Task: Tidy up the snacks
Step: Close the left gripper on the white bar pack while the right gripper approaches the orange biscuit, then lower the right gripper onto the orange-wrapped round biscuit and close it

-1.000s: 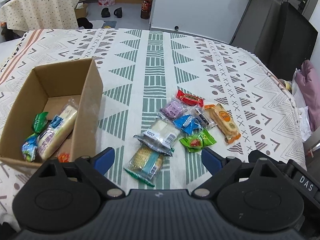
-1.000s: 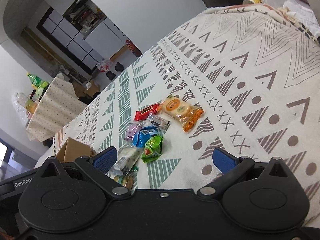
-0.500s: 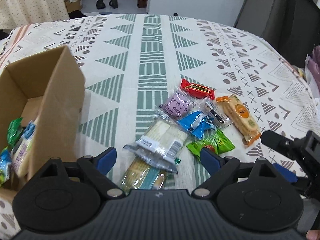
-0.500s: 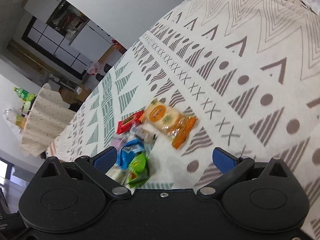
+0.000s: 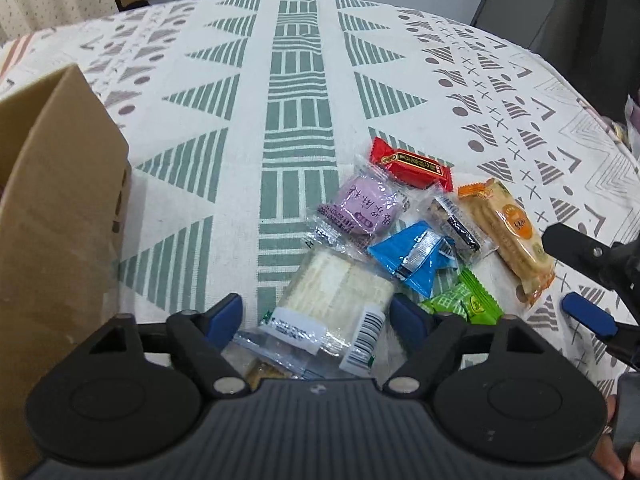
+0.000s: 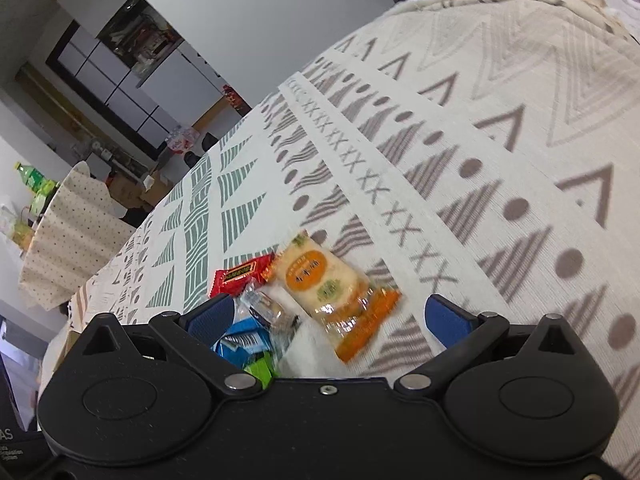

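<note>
Snacks [image 5: 404, 236] heaped beside cardboard box [image 5: 60, 208]. Pick-up step: left hand-held gripper [image 5: 316, 314] wide open astride white wafer pack [image 5: 340, 296]; right hand-held gripper [image 6: 328, 316] open, empty. Next: close, lift.

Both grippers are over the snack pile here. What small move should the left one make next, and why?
Probably lower the left gripper and close on the white wafer pack. It is open, its blue fingers flank that pack, and nothing is held yet. The box stands just to the left for the drop. The right gripper, also open, is lined up on the orange cracker pack, so they should not clash.
</note>
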